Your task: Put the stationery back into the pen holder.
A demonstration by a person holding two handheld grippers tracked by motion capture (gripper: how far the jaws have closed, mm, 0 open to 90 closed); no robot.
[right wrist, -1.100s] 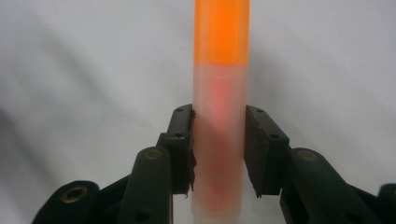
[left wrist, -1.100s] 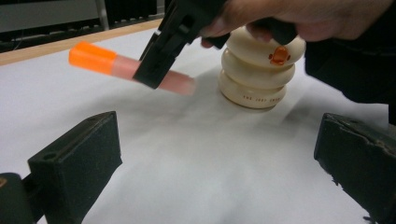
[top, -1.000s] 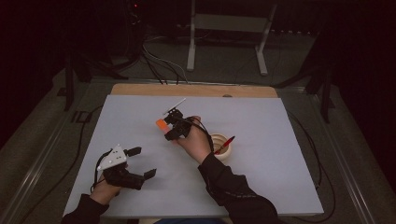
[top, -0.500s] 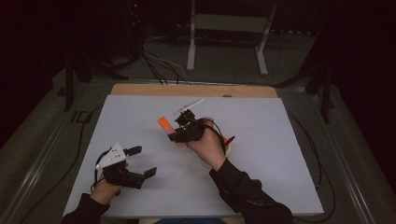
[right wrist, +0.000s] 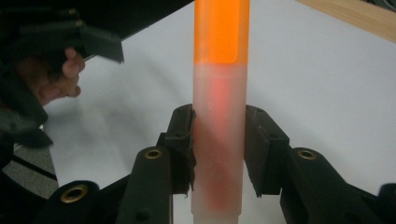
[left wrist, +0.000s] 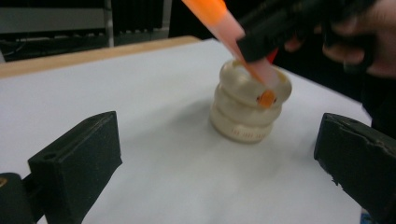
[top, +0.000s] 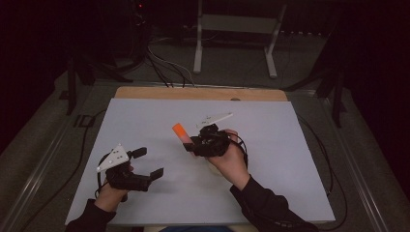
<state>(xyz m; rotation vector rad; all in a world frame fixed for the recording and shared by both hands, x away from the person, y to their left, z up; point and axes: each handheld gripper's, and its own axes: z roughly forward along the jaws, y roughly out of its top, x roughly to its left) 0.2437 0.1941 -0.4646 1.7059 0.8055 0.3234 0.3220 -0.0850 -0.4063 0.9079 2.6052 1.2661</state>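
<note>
Gripping orange marker (right wrist: 219, 116), R claw (top: 189, 142) mid-table, well off edges.

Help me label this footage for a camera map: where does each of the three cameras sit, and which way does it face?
High view: fixed above the person's side, looking forward and down on the white table; both forearms, left claw, right claw.
Left gripper view: rides the left claw, facing a cream ridged holder; its two spread jaws show.
Right gripper view: rides the right claw, looking along the orange-capped marker it clamps.
Shared: all three show the marker and the table.
</note>
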